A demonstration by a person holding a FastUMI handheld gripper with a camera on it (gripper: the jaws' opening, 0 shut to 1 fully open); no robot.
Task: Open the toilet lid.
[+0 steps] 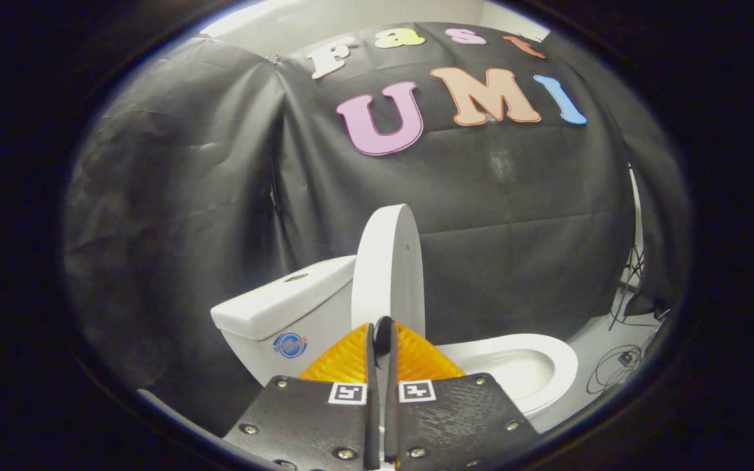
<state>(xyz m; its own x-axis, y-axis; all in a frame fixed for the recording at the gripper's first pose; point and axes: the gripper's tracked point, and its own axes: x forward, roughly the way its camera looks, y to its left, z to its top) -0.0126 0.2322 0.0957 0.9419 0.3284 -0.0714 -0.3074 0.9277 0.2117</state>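
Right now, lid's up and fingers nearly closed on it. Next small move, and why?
Probably open the gripper and back off. The lid stands upright by the tank, the seat and bowl exposed, so the job looks done. The fingers pinch the lid's lower edge with only a thin slit between them; releasing first avoids dragging it down.

Black cloth wall (514, 216) behind, loose cables (616, 366) on the pale floor (596, 340) at its foot.

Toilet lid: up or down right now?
Up. The lid stands nearly upright by the tank, leaving the seat and bowl uncovered. The gripper fingers are closed together just before its lower edge.
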